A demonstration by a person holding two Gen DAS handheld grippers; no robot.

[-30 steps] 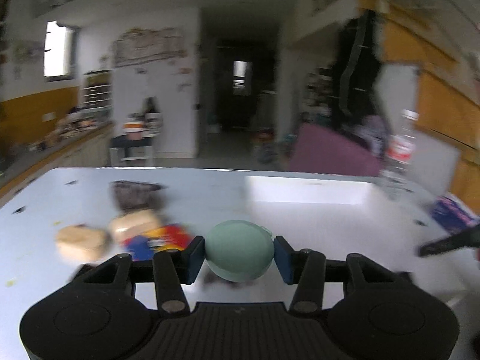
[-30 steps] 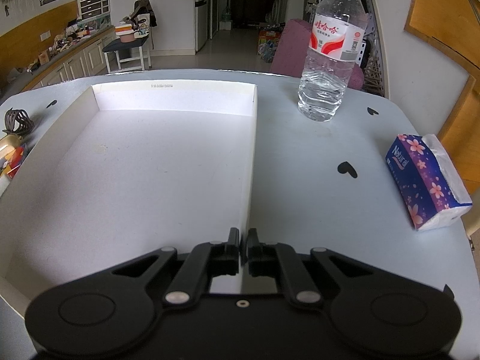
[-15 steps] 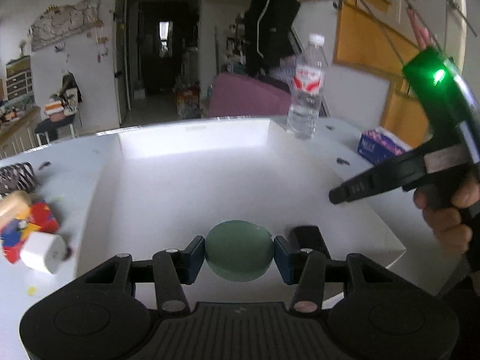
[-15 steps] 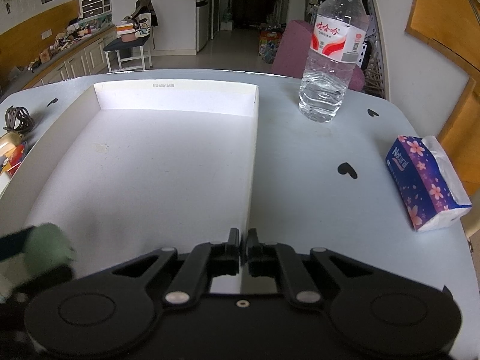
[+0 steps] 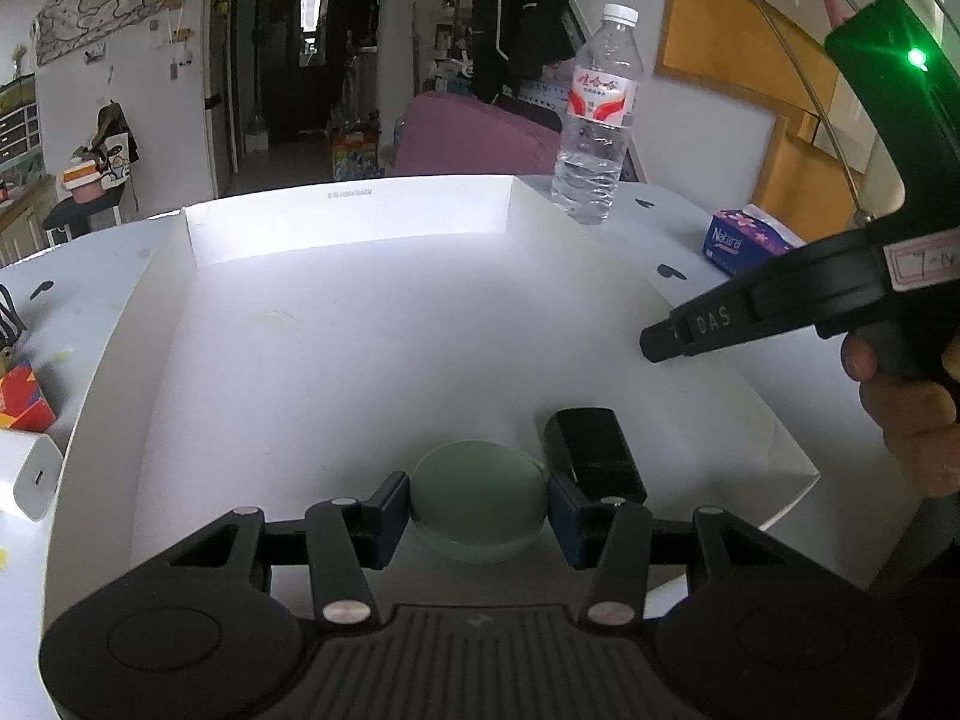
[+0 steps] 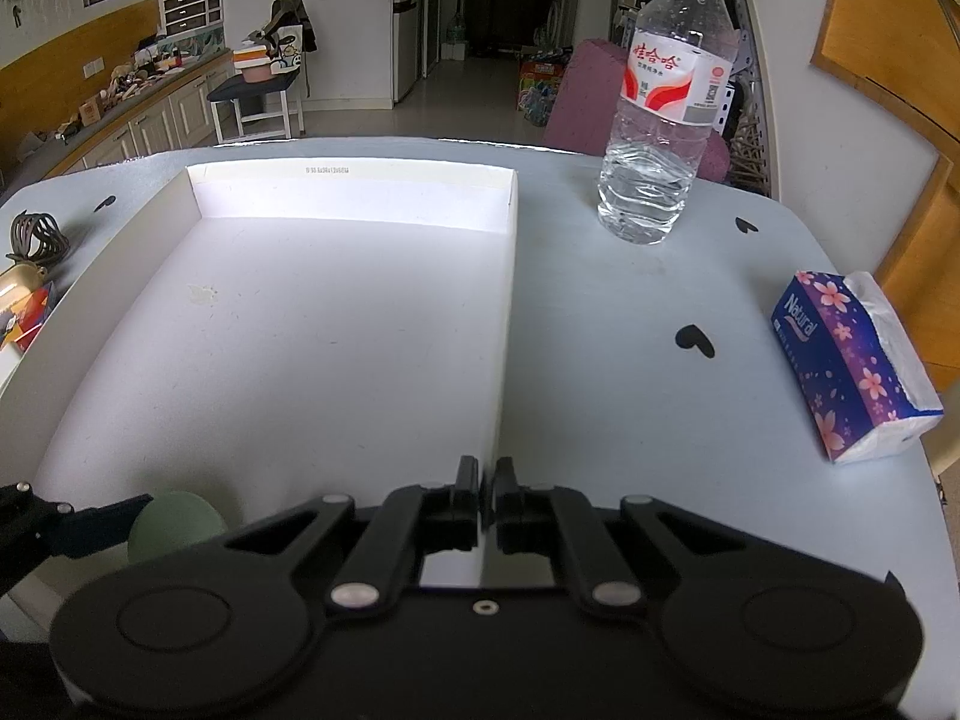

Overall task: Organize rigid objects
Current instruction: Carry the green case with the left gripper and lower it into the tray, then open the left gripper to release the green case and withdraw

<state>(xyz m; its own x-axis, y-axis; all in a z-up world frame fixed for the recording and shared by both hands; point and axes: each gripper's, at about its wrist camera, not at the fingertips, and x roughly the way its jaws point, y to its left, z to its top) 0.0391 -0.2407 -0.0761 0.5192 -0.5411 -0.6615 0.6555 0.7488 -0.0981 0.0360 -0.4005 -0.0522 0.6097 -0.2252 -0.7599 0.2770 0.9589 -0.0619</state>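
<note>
The left gripper (image 5: 479, 516) was clamped on one round pale-green ball (image 5: 479, 510), low over the near end of the shallow white cardboard tray (image 5: 348, 219), beside one black block (image 5: 594, 456). Released carelessly, it might roll off. The right gripper (image 6: 487, 501) was pinched together, empty.

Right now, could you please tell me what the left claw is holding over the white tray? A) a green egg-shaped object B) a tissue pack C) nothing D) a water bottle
A: the left claw is shut on the green egg-shaped object, just above the white tray.
</note>
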